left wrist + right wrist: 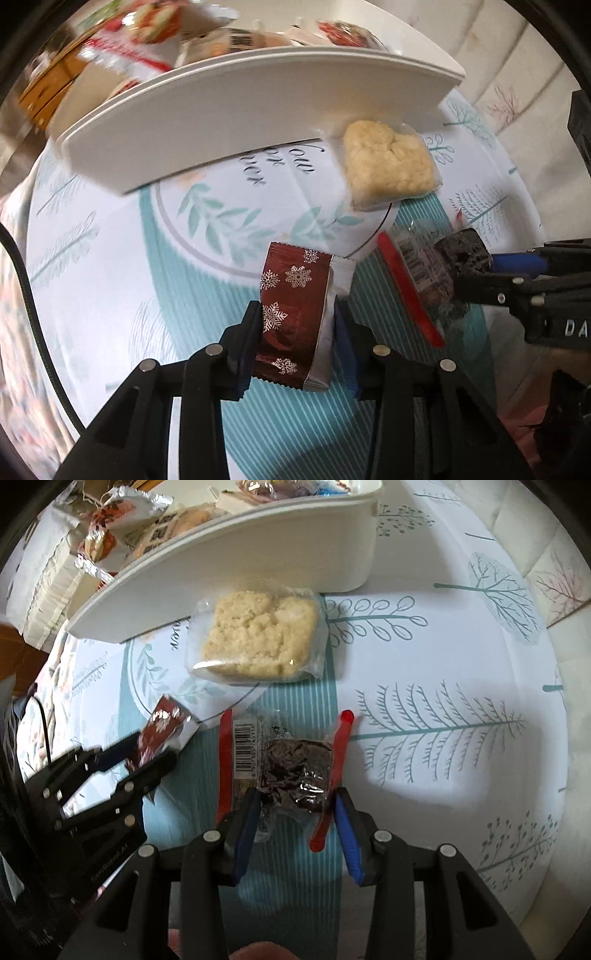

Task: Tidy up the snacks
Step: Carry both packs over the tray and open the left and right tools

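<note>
Beneath both grippers we see a white tablecloth (461, 657) printed with teal trees and a striped teal band; a white bin (258, 561) of wrapped snacks stands at its far side. Our left gripper (297, 325) clamps a maroon snowflake-print packet (295, 314). Our right gripper (295, 805) grips a dark red-edged snack packet (295, 768). A pale crumbly cake in clear wrap (258, 638) lies beside the bin.

Snowflake-printed maroon packet (295, 317), dark red-edged packet (291, 768) and pale crumbly cake (258, 638) (clear-wrapped) near white bin (229, 568).
</note>
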{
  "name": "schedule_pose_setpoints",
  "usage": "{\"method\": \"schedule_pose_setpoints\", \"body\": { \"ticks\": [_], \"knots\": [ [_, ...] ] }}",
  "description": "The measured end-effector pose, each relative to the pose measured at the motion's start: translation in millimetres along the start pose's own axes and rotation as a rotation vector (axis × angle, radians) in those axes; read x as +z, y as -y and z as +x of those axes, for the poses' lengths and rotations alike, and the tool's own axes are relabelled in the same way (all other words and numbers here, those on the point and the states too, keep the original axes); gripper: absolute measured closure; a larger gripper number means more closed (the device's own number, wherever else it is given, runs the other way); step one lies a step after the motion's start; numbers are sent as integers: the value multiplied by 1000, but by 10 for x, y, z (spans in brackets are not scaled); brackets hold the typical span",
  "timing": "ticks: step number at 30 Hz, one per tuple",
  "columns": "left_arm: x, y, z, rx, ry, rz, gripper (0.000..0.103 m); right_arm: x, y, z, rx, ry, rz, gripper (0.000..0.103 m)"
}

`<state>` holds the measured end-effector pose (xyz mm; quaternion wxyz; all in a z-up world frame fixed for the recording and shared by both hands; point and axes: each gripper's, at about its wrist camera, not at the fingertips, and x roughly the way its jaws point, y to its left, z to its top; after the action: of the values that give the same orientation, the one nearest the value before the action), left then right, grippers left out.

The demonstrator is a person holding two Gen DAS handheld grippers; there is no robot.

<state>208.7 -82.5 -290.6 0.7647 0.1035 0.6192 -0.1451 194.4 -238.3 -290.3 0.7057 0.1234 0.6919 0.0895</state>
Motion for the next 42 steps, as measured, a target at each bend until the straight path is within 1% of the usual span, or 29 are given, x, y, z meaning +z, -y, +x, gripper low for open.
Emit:
{"method": "schedule_pose_setpoints", "body": {
  "ticks": [2, 4, 7, 10, 13, 16, 21, 24, 27, 35, 39, 42],
  "knots": [
    [-42, -11, -95, -6, 3, -22, 66, -13, -18, -59, 11, 11, 16, 62],
    [-82, -24, -204, -41, -1, -32, 66, -10, -38, -122, 29, 19, 35, 62],
    [-174, -54, -389, -60, 8, -29, 66, -26, -40, -244, 80, 28, 78, 62],
    [-179, -153, -573, -57, 11, -22, 66, -6, -121, -372, 116, 38, 100, 62],
    [-120, -187, -758, -66, 40, -25, 66, 2, -124, -482, 150, 53, 112, 62],
    [-55, -267, -993, -68, 72, -30, 66, 37, -218, -632, 183, 83, 120, 62],
    [176, -296, -1330, -65, 117, -35, 66, 189, -358, -780, 228, 130, 133, 62],
    [310, -336, -1447, -57, 138, -34, 66, 307, -409, -912, 253, 169, 138, 62],
    [491, -388, -1543, -43, 175, -45, 66, 450, -454, -1038, 272, 211, 137, 62],
    [980, -485, -1601, -43, 235, -64, 66, 842, -447, -1245, 278, 316, 132, 62],
    [1196, -549, -1554, -62, 262, -98, 66, 997, -397, -1299, 258, 372, 124, 62],
    [1351, -596, -1503, -71, 292, -125, 66, 1105, -379, -1323, 229, 424, 93, 62]
  ]
}}
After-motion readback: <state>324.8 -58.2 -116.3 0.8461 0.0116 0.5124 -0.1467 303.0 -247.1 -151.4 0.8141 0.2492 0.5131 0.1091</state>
